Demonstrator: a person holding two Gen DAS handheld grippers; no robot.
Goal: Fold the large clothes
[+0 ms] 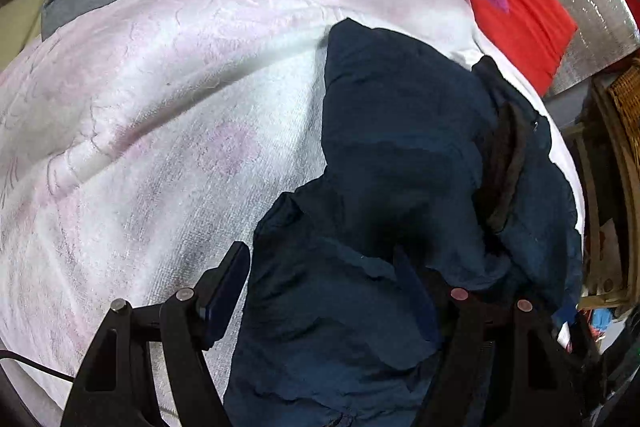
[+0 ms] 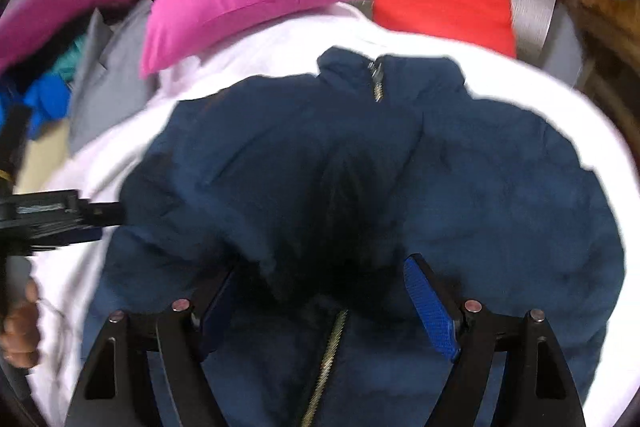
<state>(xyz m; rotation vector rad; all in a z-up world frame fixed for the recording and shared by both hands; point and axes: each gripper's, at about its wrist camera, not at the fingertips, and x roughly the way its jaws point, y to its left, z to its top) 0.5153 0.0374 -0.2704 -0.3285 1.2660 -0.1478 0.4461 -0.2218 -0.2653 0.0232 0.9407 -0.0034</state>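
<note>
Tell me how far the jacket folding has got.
Done: the navy jacket lies zipped on the pale blanket, its sides partly bunched inward. In hand: nothing; the left hand-held gripper and right hand-held gripper hover open over it. Left: flatten the bunched cloth and finish folding it into a compact shape.

Navy blue padded jacket [image 2: 460,187], lying front-up and rumpled on a pale pink-white bedspread. The stand-up collar [image 2: 384,67] points toward the far pillows, its metal zipper [image 2: 376,83] closed at the neck; lower down the zipper runs toward the near edge. One side bunches in folds [image 1: 400,187].
</note>
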